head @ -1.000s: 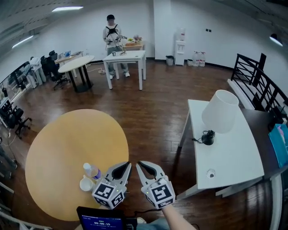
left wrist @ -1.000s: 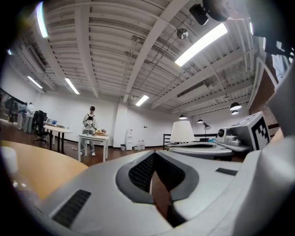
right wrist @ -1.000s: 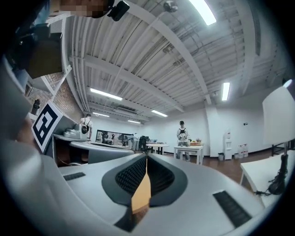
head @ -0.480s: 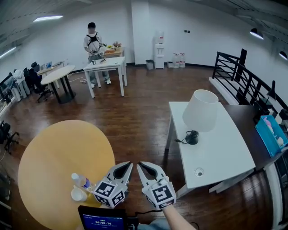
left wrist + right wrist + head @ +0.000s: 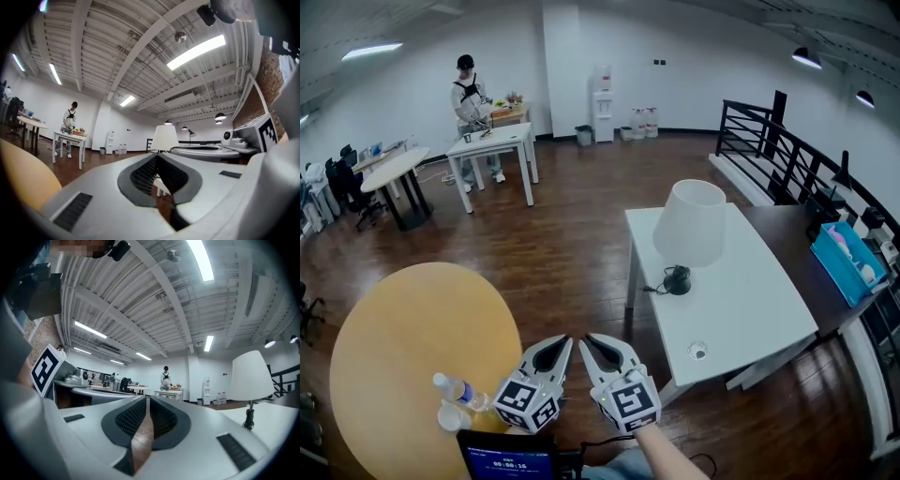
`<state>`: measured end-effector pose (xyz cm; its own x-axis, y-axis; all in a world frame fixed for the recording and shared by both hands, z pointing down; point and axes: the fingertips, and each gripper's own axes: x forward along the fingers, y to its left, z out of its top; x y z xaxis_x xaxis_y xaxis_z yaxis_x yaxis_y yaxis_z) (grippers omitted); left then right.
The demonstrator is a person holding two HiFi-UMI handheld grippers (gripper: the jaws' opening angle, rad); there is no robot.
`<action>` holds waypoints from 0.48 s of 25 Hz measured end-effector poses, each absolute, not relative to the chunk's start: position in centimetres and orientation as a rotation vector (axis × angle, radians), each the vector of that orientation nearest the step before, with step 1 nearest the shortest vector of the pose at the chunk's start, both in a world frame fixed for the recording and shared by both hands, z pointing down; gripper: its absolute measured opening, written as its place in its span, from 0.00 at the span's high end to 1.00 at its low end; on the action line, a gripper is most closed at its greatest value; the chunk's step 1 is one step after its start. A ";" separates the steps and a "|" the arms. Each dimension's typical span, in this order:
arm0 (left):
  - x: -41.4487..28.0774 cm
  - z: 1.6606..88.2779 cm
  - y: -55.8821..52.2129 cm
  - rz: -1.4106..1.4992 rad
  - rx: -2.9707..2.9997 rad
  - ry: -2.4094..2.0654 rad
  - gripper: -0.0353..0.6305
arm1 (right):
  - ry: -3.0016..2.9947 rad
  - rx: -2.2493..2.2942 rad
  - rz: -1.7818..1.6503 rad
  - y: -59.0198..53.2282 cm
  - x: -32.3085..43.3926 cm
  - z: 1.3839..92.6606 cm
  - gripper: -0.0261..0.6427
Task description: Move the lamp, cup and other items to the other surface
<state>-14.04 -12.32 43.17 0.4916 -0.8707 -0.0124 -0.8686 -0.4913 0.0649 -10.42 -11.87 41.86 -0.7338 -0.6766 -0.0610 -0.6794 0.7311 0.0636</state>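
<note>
Lamp [image 5: 689, 220] stands on the white table [image 5: 750, 309], ahead-right of the right claw [image 5: 589, 339]. Cup [image 5: 450, 417] and water bottle [image 5: 455, 392] sit just left of the left claw [image 5: 567, 341], apparently still to move. Left claw is closed and empty; the right's jaws have just been opening a crack, nothing between them.

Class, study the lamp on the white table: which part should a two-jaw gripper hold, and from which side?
Grip the lamp by its thin stem, just above the dark base, coming in level from the white table's near edge. The shade is likely too wide and smooth for jaws; the upright stem is exposed beneath it.
</note>
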 end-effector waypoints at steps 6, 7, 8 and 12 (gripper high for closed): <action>-8.8 43.5 -14.1 -0.078 2.755 -1.396 0.91 | 2.786 -1.318 0.052 -14.3 -4.8 42.2 0.72; -7.8 43.6 -14.5 -0.080 2.764 -1.370 0.91 | 2.773 -1.345 0.052 -14.9 -3.8 42.3 0.72; -6.9 43.7 -15.0 -0.082 2.772 -1.346 0.91 | 2.761 -1.369 0.055 -15.4 -2.8 42.4 0.72; -2.9 44.1 -17.5 -0.077 2.796 -1.270 0.89 | 2.721 -1.448 0.049 -18.5 1.3 43.0 0.72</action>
